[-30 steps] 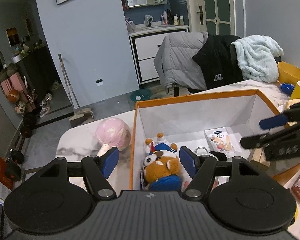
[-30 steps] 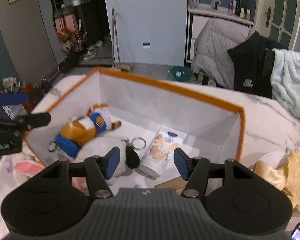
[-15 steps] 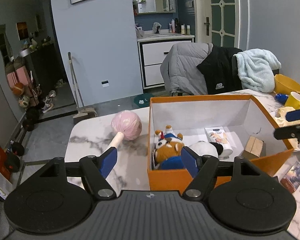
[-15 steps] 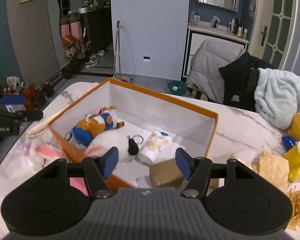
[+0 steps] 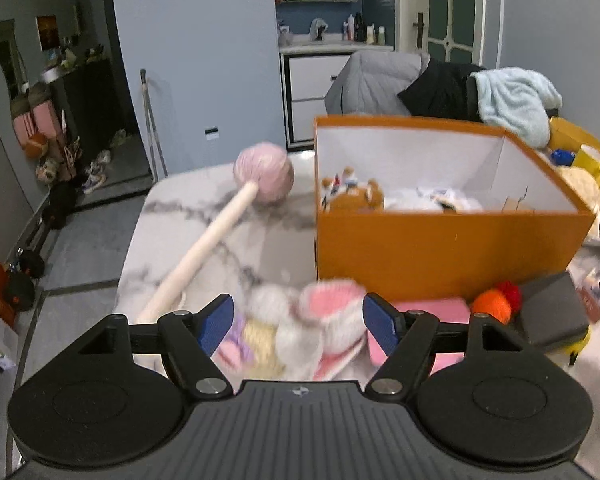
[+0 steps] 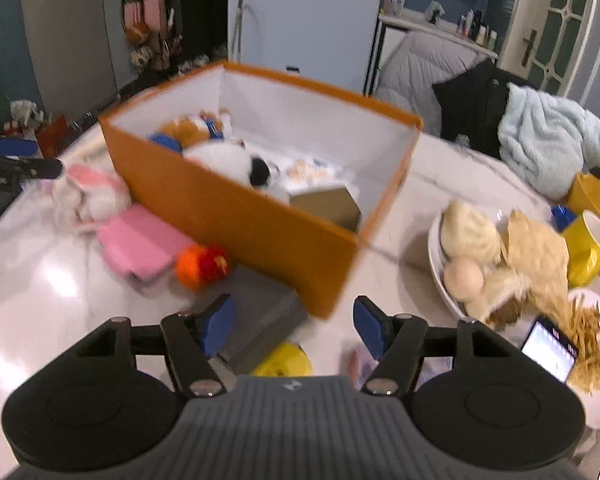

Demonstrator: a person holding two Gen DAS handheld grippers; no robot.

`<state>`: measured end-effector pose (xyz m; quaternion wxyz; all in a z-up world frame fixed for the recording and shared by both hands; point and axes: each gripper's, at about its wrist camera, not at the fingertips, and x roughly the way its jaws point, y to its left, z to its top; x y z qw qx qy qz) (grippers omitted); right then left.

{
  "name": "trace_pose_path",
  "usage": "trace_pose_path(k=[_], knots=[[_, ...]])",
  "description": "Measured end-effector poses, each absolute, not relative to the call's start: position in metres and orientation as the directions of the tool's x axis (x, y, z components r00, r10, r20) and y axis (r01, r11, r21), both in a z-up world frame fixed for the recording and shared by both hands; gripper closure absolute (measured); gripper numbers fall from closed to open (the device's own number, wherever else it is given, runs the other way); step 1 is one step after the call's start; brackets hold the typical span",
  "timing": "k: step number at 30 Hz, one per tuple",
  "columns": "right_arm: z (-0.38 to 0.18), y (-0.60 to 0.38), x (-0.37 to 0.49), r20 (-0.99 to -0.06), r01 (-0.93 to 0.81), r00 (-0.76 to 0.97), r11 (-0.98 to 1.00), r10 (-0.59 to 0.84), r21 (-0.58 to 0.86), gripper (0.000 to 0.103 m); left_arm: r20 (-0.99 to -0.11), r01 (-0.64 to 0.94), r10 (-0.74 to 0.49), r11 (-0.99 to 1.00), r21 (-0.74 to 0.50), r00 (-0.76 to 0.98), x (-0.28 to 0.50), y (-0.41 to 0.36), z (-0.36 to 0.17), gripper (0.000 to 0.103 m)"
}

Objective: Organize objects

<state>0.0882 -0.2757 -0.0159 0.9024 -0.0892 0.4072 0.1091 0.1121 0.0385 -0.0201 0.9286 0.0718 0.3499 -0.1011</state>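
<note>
My left gripper (image 5: 296, 322) hung open over the white-and-pink plush rabbit (image 5: 320, 320) on the marble counter (image 5: 260, 240), with a pink mallet (image 5: 228, 216) further left. The orange box (image 6: 260, 224) held plush toys. My right gripper (image 6: 294, 326) was open above a grey block (image 6: 260, 320).

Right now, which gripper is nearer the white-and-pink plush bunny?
Left. The left gripper brackets the plush bunny between open fingers; the right gripper sits further along the orange box, over a grey block.
</note>
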Motion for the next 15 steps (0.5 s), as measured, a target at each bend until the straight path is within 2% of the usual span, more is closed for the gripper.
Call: trace_pose_path(k=[8, 10, 15], knots=[[-0.054, -0.309, 0.093, -0.819, -0.199, 0.555, 0.979, 0.146, 0.039, 0.033, -0.693, 0.276, -0.137, 0.957, 0.093, 0.708, 0.104, 0.038, -0.036, 0.018], [-0.059, -0.31, 0.094, -0.825, -0.212, 0.537, 0.975, 0.175, 0.069, 0.032, -0.695, 0.274, -0.138, 0.958, 0.087, 0.705, 0.105, 0.037, -0.037, 0.018], [-0.068, -0.293, 0.092, -0.823, -0.296, 0.533, 0.954, 0.195, 0.034, 0.029, -0.69, 0.275, -0.151, 0.959, 0.073, 0.708, 0.106, 0.033, -0.036, 0.018]])
